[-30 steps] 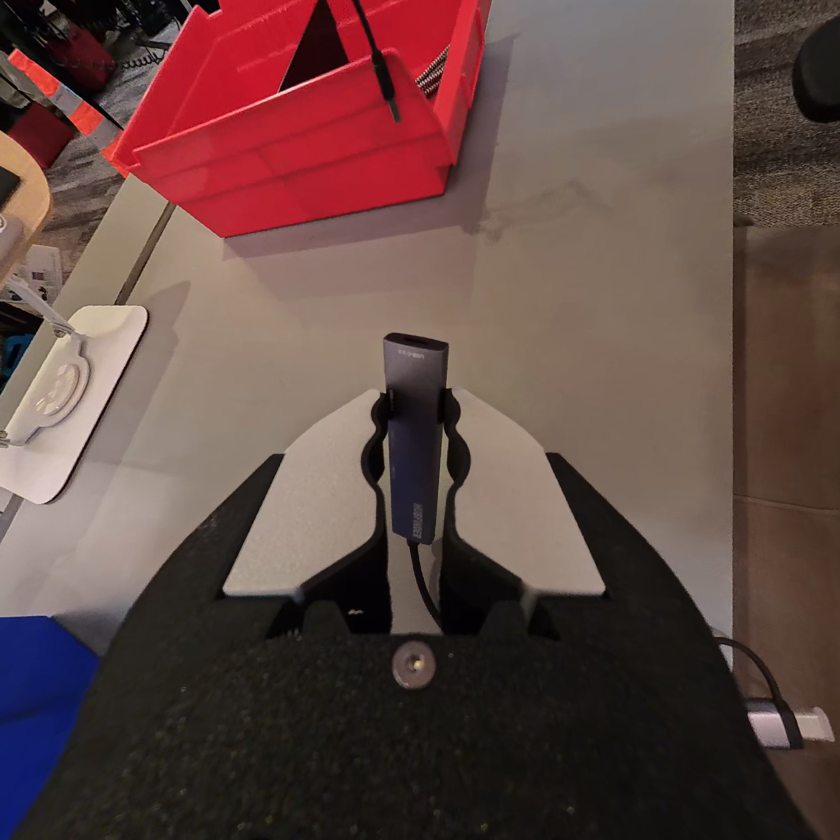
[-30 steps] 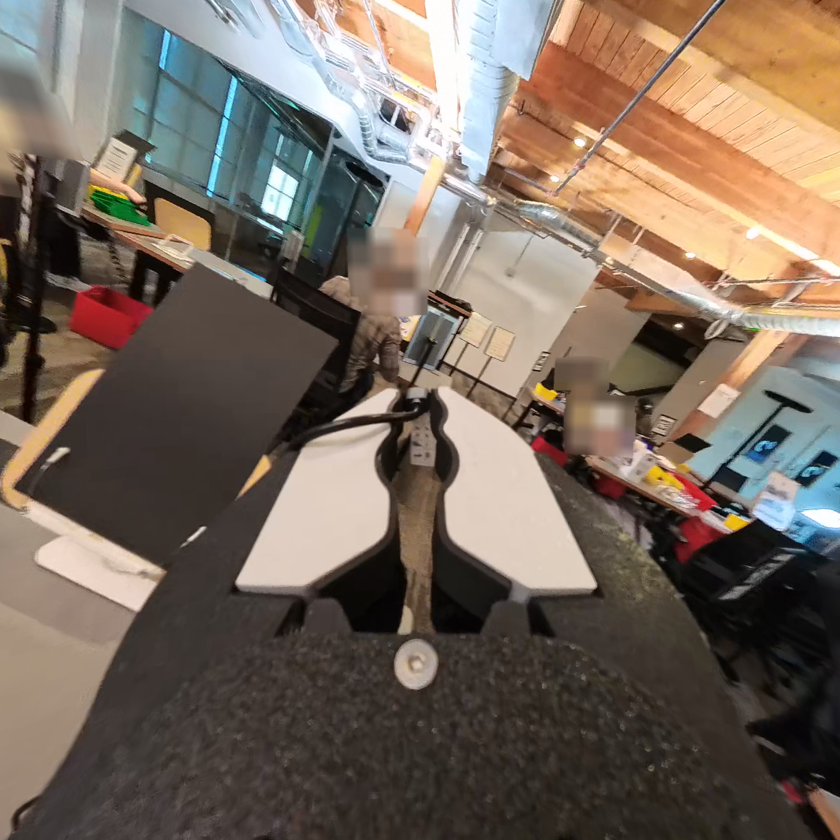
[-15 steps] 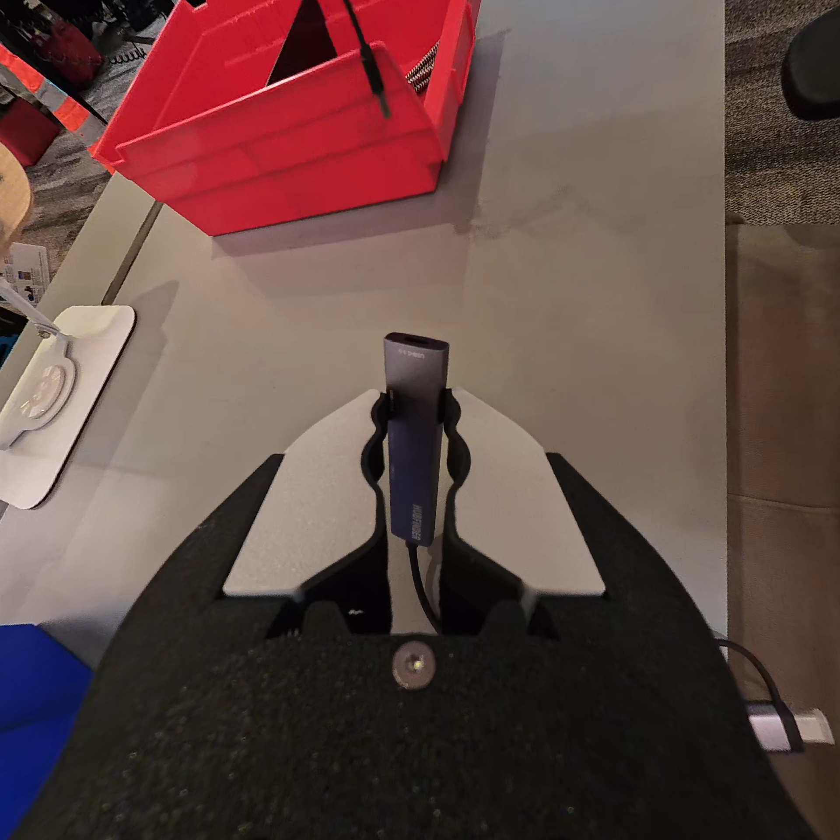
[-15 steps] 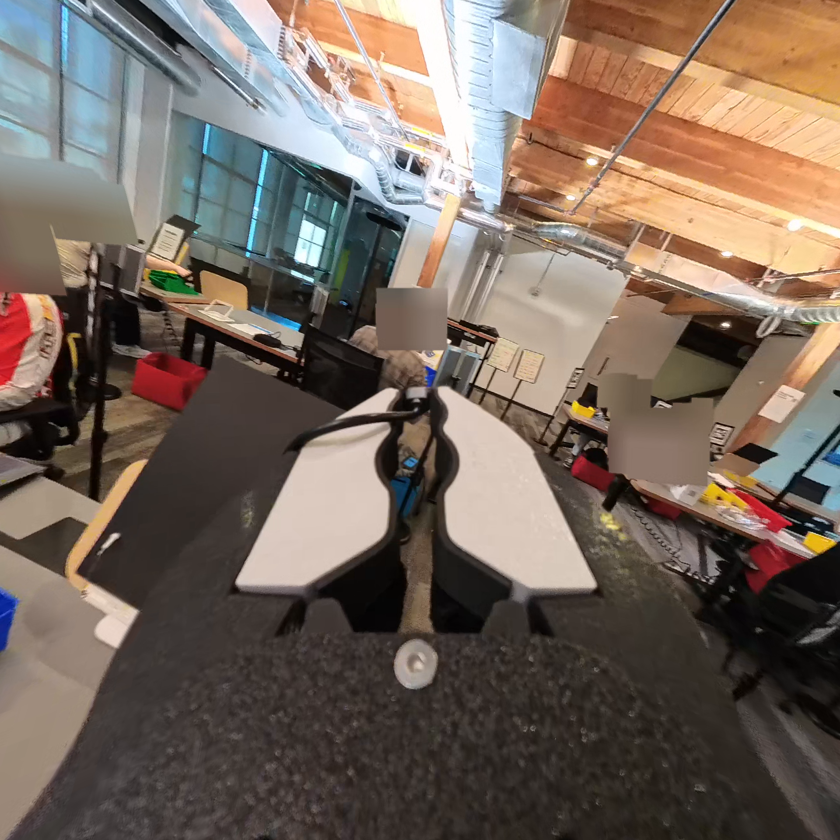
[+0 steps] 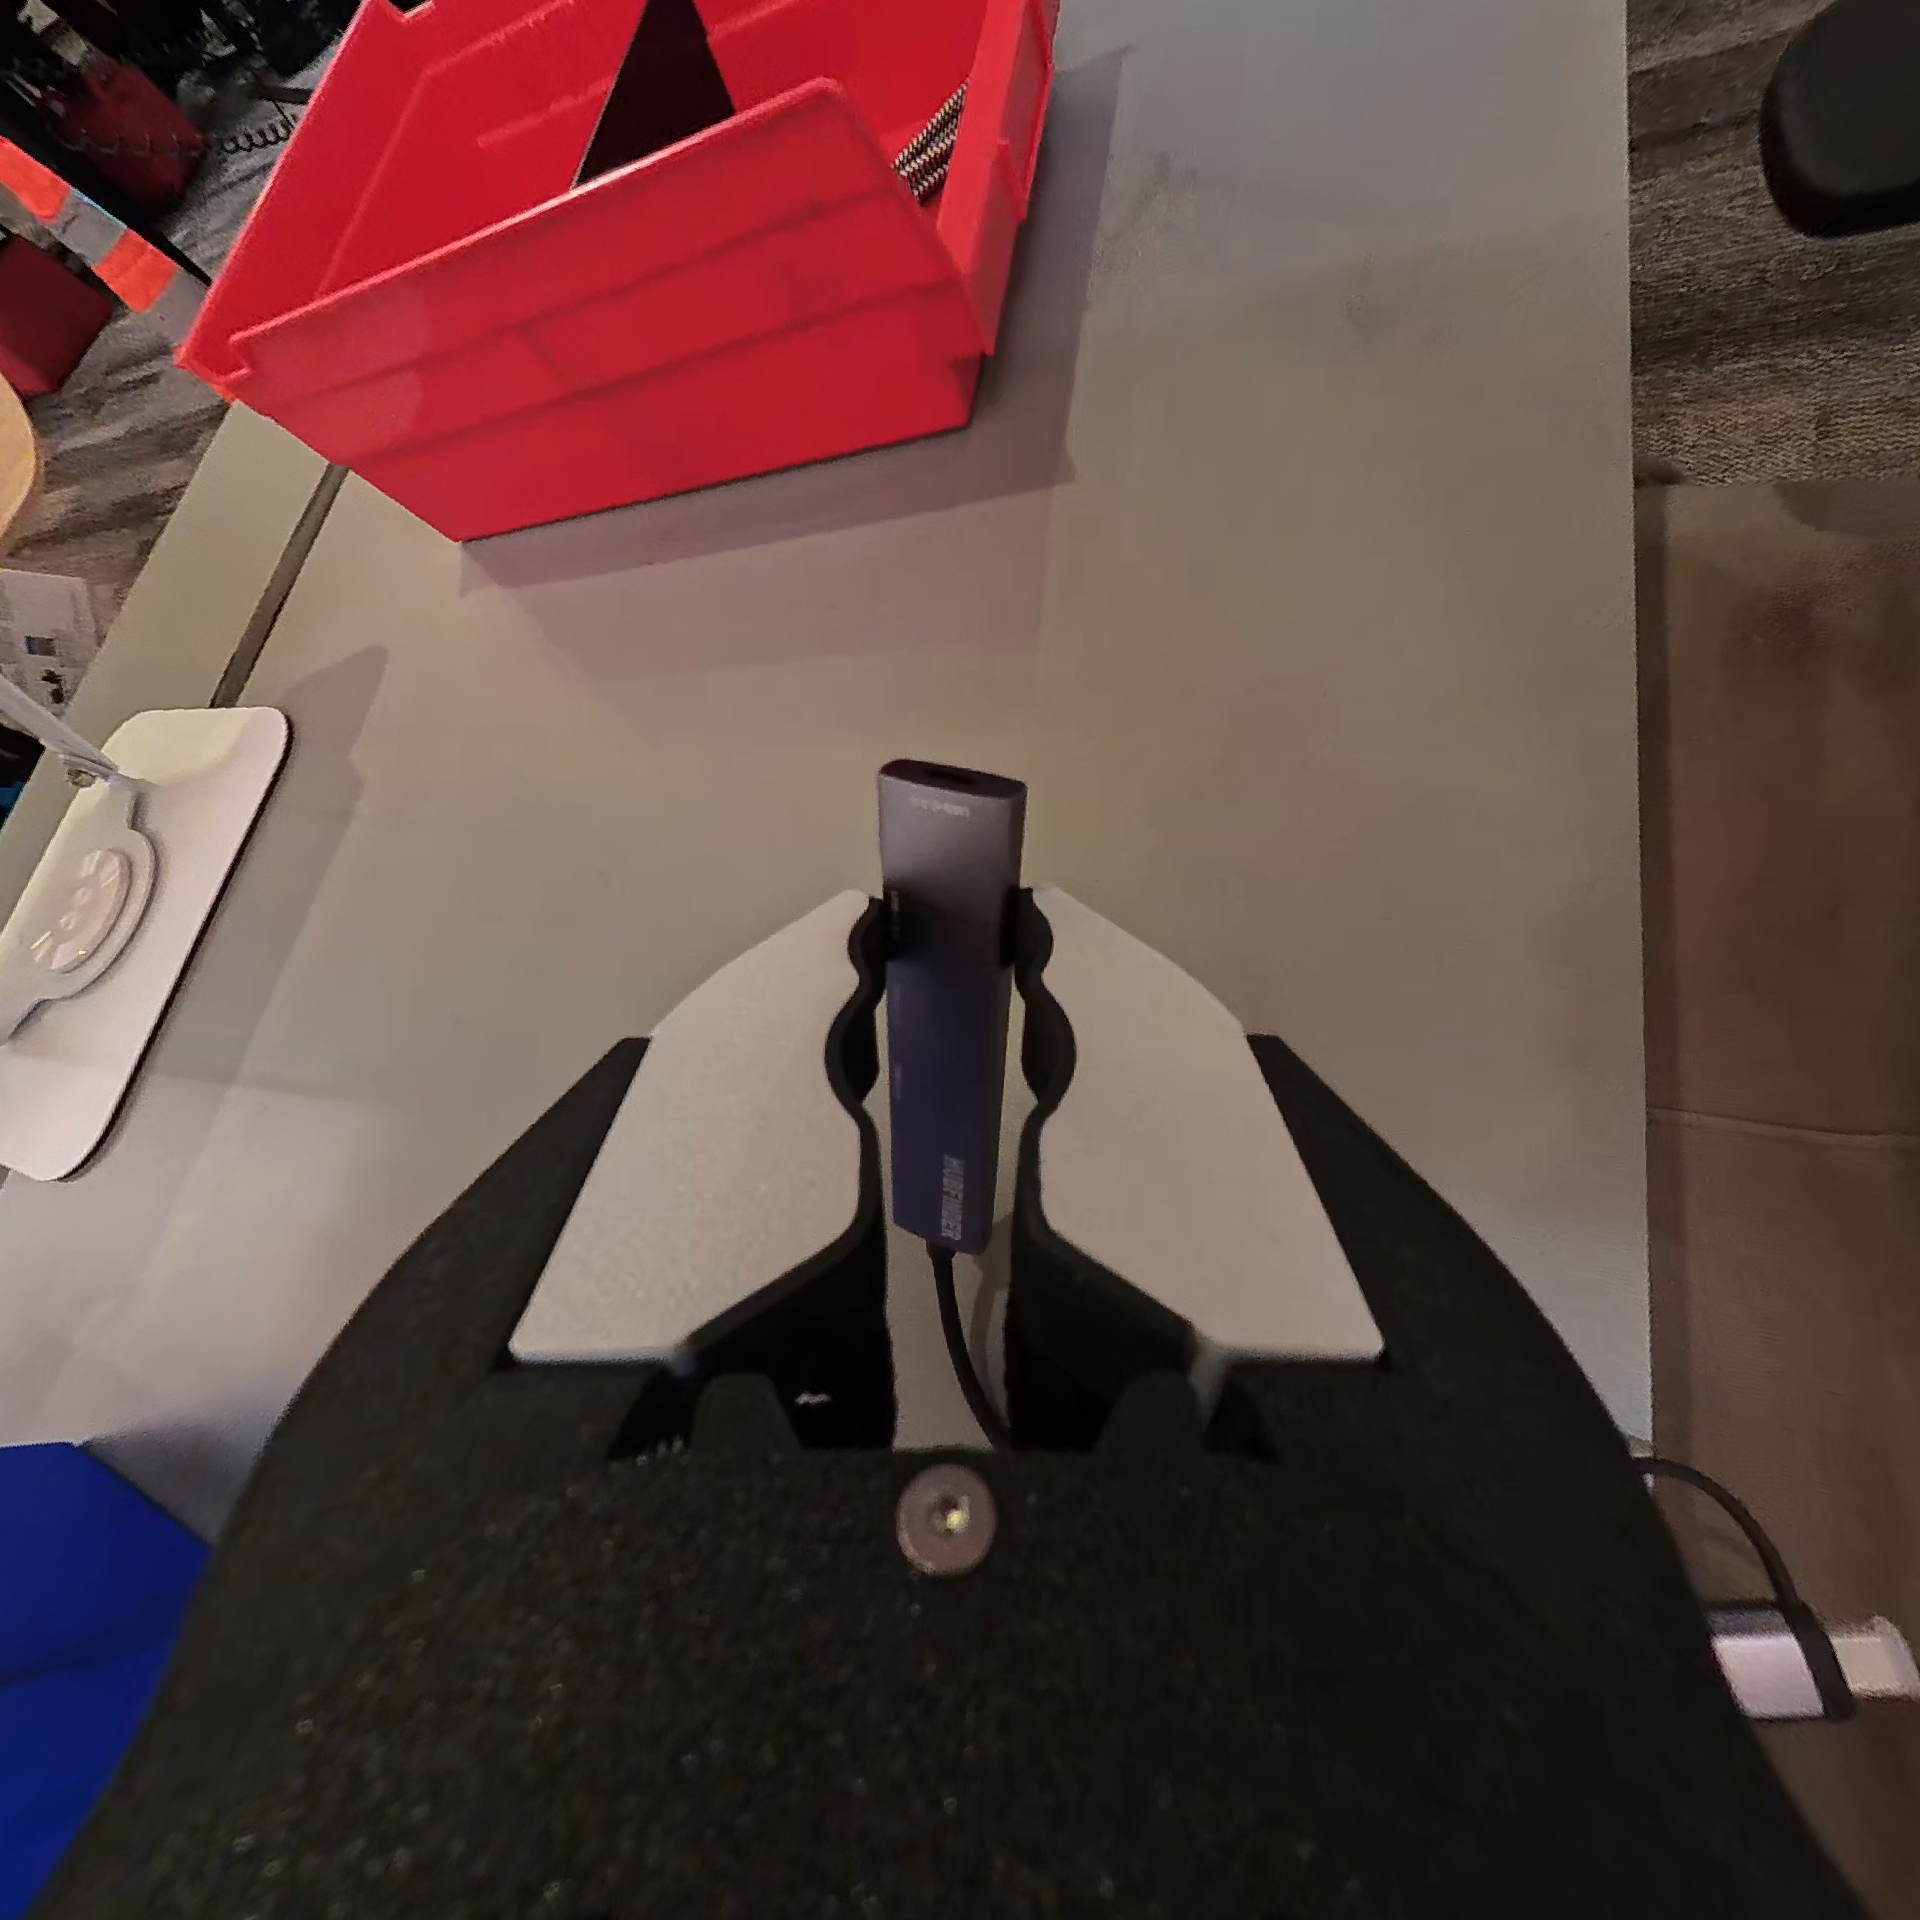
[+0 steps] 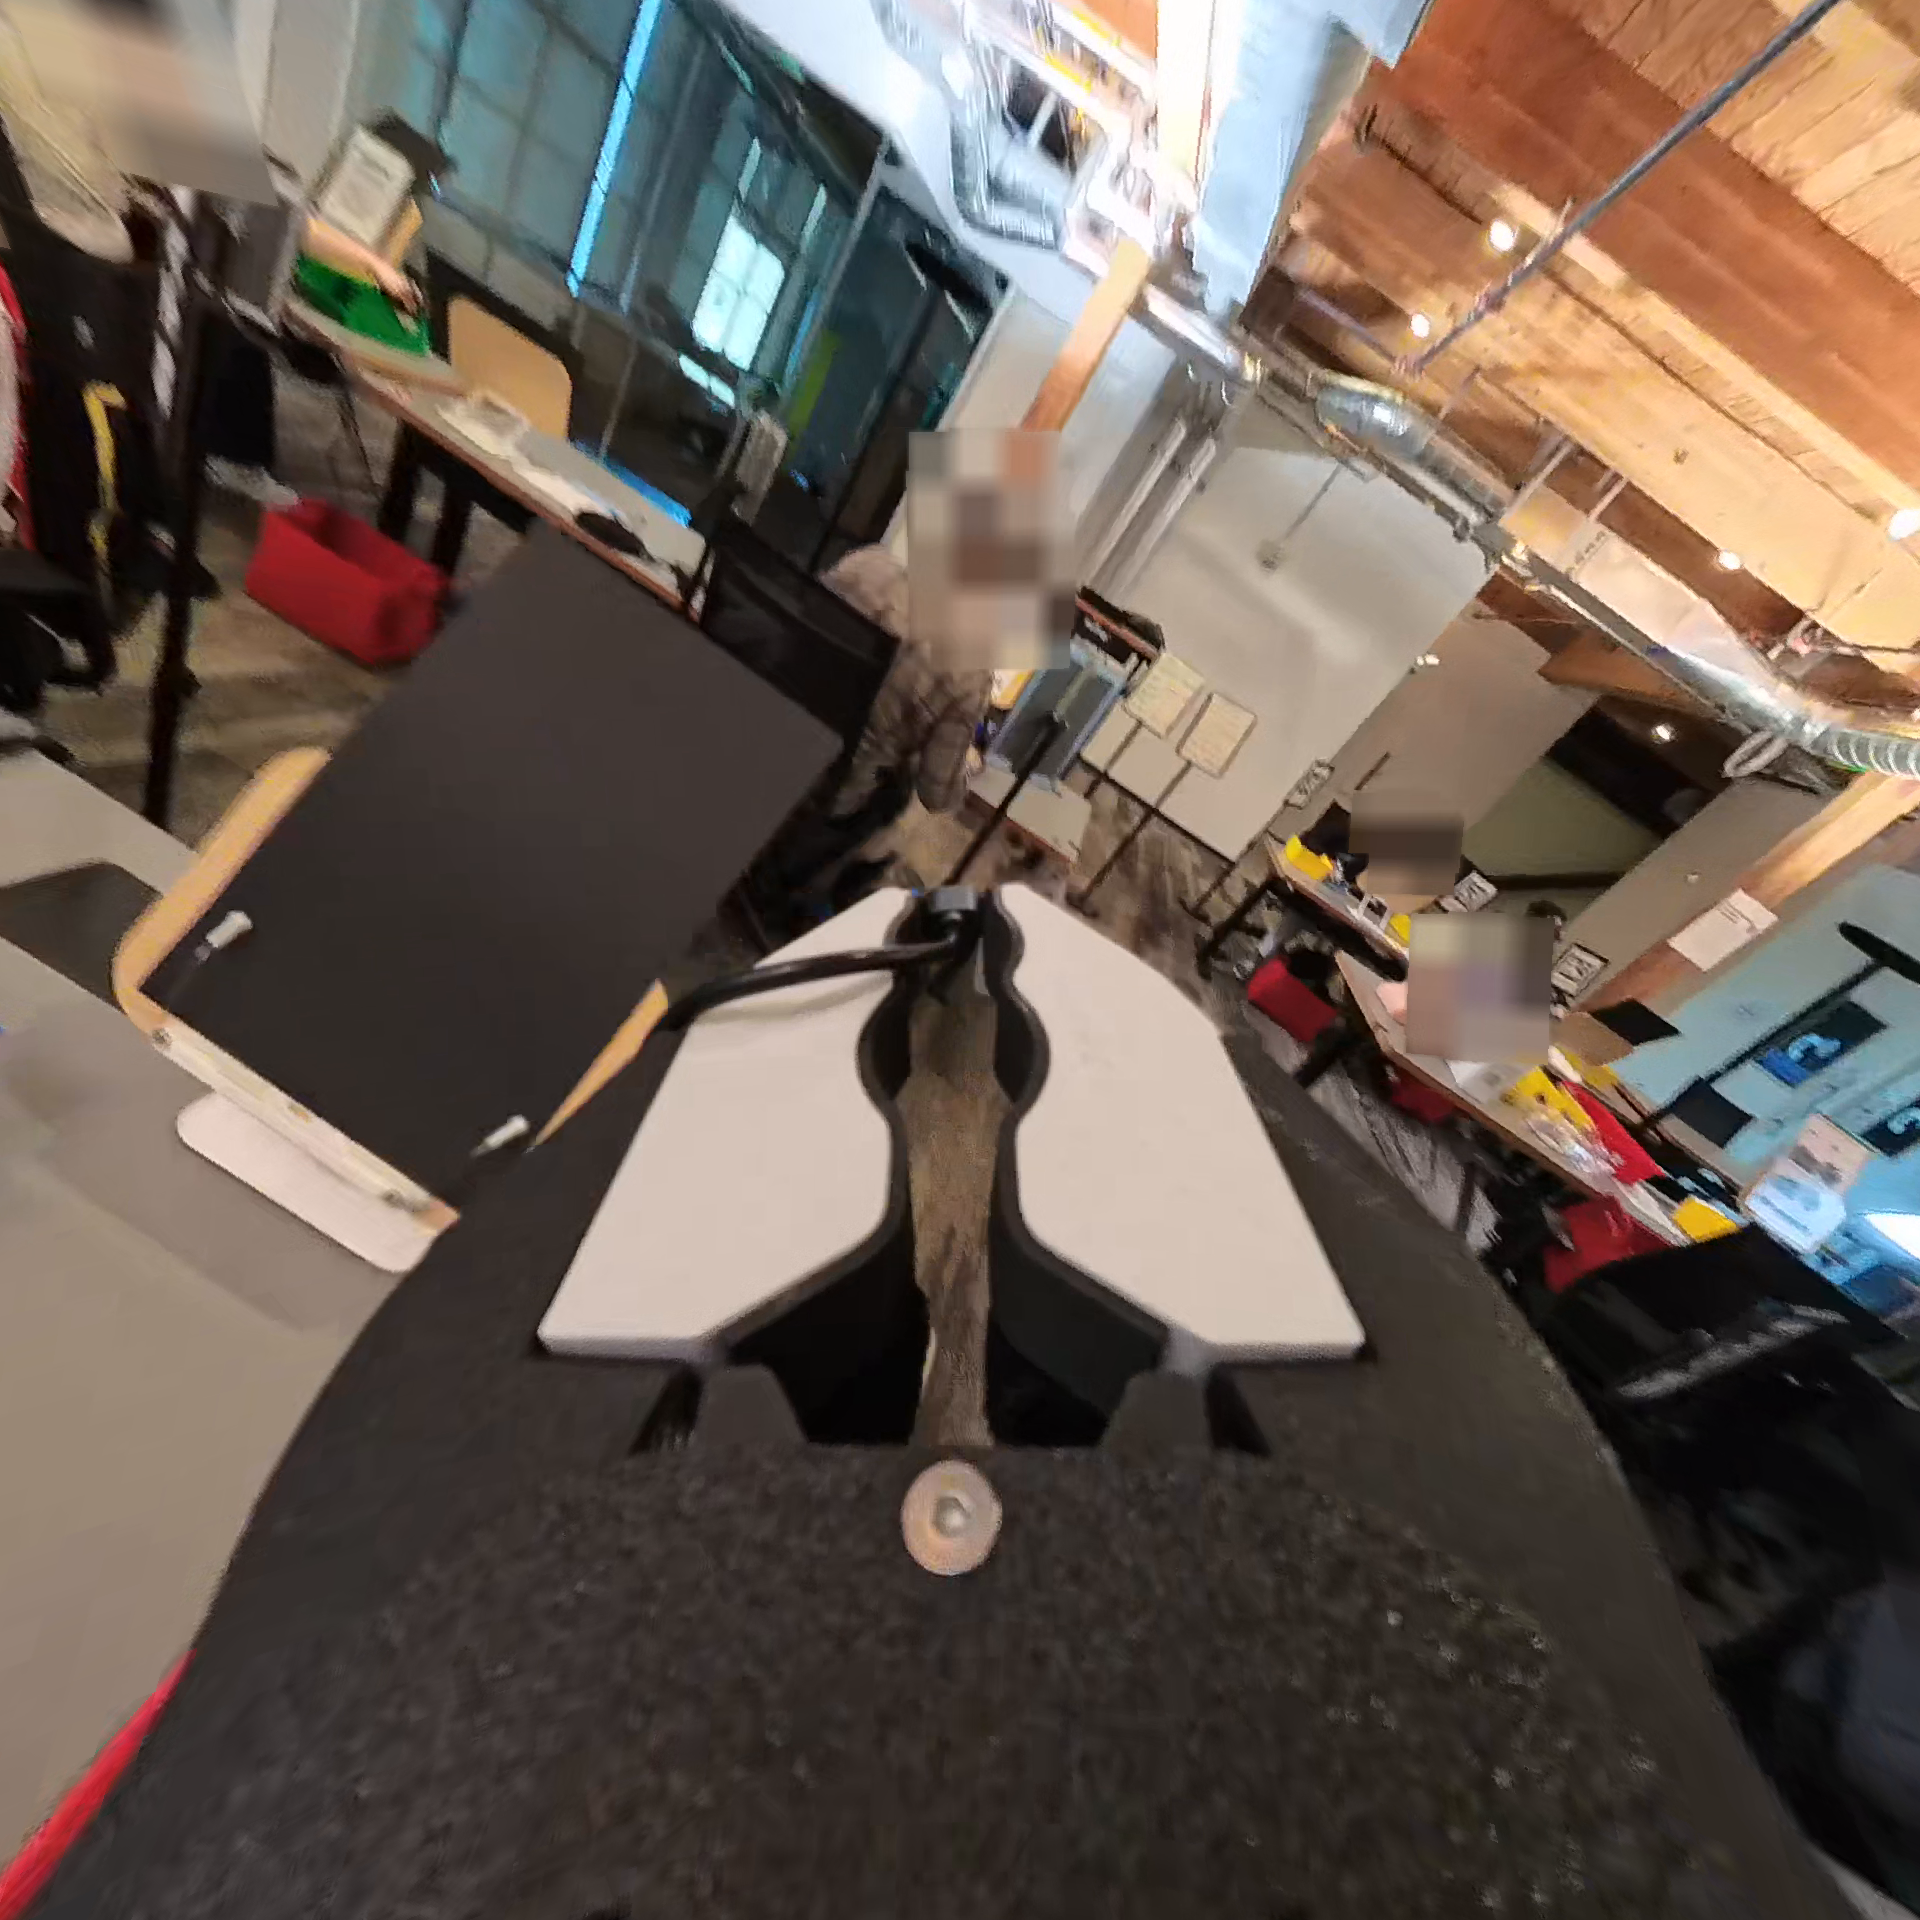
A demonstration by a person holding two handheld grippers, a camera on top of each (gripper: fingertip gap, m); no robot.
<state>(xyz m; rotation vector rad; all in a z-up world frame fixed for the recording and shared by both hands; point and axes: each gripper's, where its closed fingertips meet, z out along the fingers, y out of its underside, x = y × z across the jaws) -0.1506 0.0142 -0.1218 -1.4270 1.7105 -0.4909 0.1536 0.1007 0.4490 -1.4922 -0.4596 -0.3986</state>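
Note:
My left gripper point(image 5: 951, 914) is shut on a slim dark grey USB hub point(image 5: 948, 997), held above the grey table point(image 5: 1299, 675). The hub's front end pokes out past the fingertips. Its black cord point(image 5: 966, 1351) runs back under the gripper, and a silver plug end point(image 5: 1787, 1668) lies at the table's right edge. My right gripper point(image 6: 954, 920) is raised high, pointing across the room, and is shut on a black cable point(image 6: 790, 977) near its connector end at the fingertips. The cable trails off to the left.
A red plastic bin point(image 5: 644, 281) stands at the back of the table with a braided cable inside. A white stand base point(image 5: 125, 935) sits at the left edge, a blue thing point(image 5: 73, 1600) at lower left. A black panel on a stand point(image 6: 468, 862) is left of the right gripper. The gap from one gripper's tips to the other's is roughly 65 centimeters.
The black cable that hung over the red bin's front wall is gone from the left view. The right gripper swung and tilted, still holding the cable. The left gripper barely moved.

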